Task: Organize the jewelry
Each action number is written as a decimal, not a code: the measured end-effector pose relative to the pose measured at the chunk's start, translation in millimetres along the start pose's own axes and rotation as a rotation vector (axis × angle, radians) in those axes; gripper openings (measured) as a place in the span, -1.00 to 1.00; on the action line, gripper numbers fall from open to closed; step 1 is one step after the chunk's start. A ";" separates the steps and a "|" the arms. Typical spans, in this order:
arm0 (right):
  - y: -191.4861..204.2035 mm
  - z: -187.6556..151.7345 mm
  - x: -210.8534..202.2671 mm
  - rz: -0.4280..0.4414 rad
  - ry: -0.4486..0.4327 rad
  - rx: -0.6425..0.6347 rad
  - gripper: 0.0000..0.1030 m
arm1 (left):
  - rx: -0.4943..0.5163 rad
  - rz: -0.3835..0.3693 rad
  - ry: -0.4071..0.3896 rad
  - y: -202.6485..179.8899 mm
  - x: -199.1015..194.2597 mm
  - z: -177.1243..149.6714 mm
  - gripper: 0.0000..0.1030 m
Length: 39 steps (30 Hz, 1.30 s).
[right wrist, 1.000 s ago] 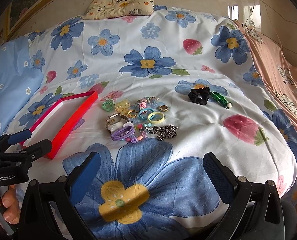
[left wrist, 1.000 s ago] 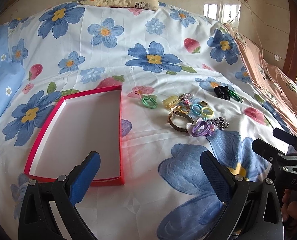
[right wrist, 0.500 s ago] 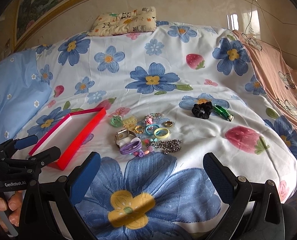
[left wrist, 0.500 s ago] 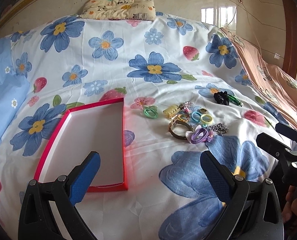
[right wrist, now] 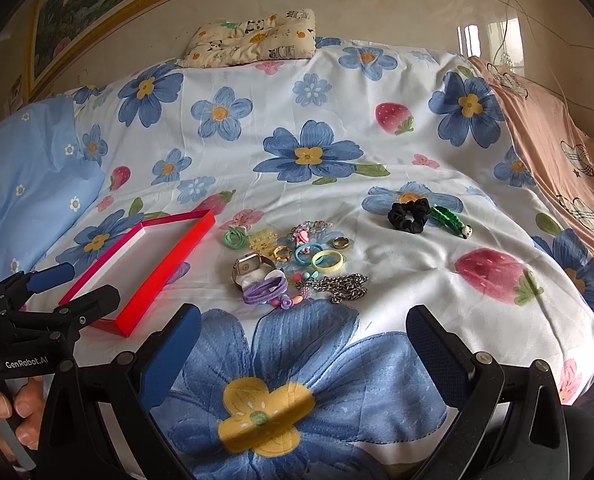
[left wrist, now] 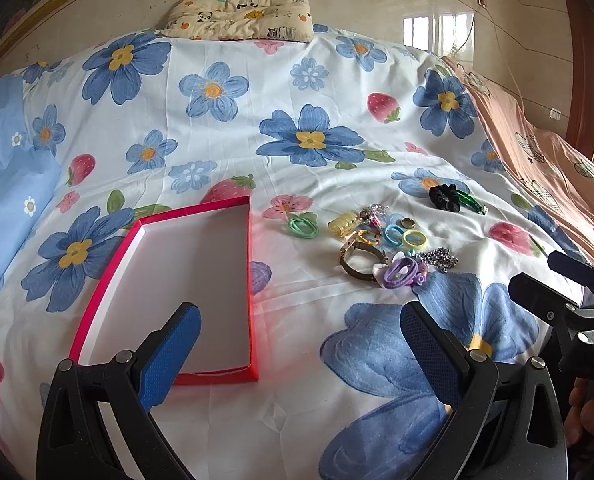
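Bedsheet (right wrist: 337, 208) lies bare around red box (left wrist: 253, 280) and jewelry pile (right wrist: 293, 264); both claws gape empty.

A bed (right wrist: 417, 140) spread with a blue-flower and strawberry sheet carries a shallow red box (left wrist: 185, 280), a cluster of hair ties, rings, a watch (right wrist: 249, 268) and a chain (right wrist: 345, 286), and, apart, a black scrunchie (right wrist: 408, 216); a panda-print pillow (right wrist: 253, 38) lies at its head.
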State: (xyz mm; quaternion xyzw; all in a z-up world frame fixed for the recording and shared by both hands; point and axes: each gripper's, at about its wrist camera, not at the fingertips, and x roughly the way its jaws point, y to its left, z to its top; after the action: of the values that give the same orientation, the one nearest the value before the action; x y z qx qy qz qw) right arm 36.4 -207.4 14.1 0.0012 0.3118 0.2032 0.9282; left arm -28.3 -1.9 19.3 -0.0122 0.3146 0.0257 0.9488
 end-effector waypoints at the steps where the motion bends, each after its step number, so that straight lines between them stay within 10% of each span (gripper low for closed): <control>1: 0.2 -0.2 0.2 0.001 0.001 0.001 1.00 | 0.000 0.000 0.001 0.6 0.3 0.4 0.96; 26: -11.9 4.8 22.4 0.016 0.053 0.034 0.95 | -0.039 -0.054 0.079 21.8 43.9 31.9 0.94; 39: -35.4 31.6 75.7 0.070 0.165 0.102 0.13 | -0.024 -0.113 0.183 17.2 116.7 66.4 0.59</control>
State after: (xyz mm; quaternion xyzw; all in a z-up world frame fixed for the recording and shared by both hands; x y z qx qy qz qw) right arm 122.7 -207.3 -8.8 0.0425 0.3969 0.2188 0.8904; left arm 103.9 22.7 2.7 -0.0434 0.3986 -0.0251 0.9158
